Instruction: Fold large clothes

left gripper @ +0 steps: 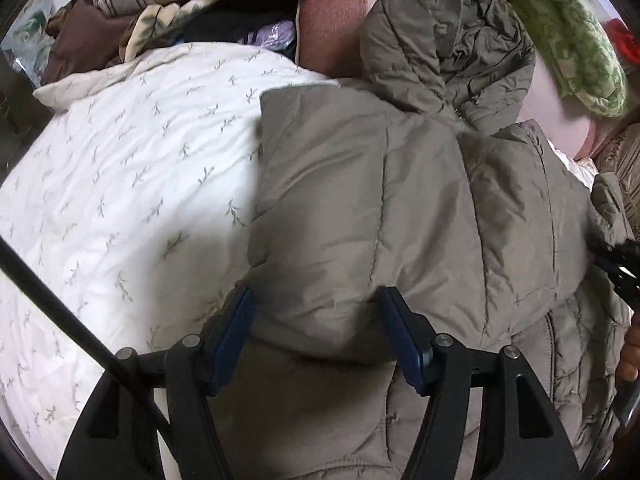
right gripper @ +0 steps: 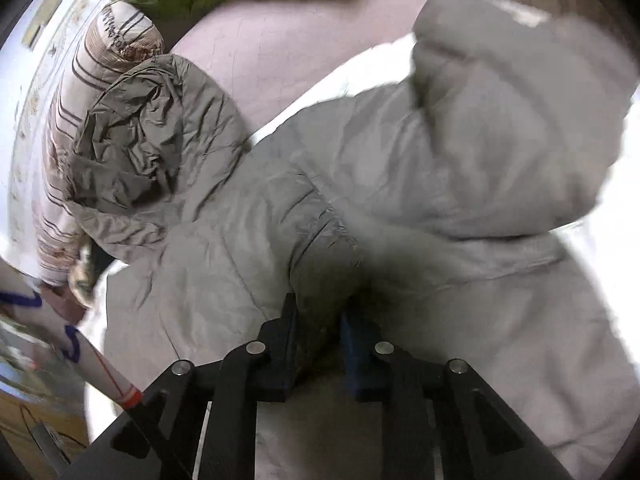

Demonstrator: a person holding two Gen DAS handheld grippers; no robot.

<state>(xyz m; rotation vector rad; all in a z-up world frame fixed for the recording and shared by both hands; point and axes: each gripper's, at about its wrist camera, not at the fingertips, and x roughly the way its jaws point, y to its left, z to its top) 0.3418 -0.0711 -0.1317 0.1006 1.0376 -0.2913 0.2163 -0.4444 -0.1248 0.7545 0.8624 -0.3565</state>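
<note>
Left tongs [left gripper: 316,320] stand open around a folded sleeve; right tongs [right gripper: 320,320] pinch the puffer coat [right gripper: 400,200] mid-fold. Next: carry it across, flatten.

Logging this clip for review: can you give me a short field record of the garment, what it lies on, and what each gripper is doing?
garment: grey-beige padded hooded coat, spread out
hood: crumpled, at the far end
surface: white leaf-print quilt
left gripper: fingers apart around a folded coat section
right gripper: fingers closed on a coat fold
image quality: right wrist view partly blurred
</note>
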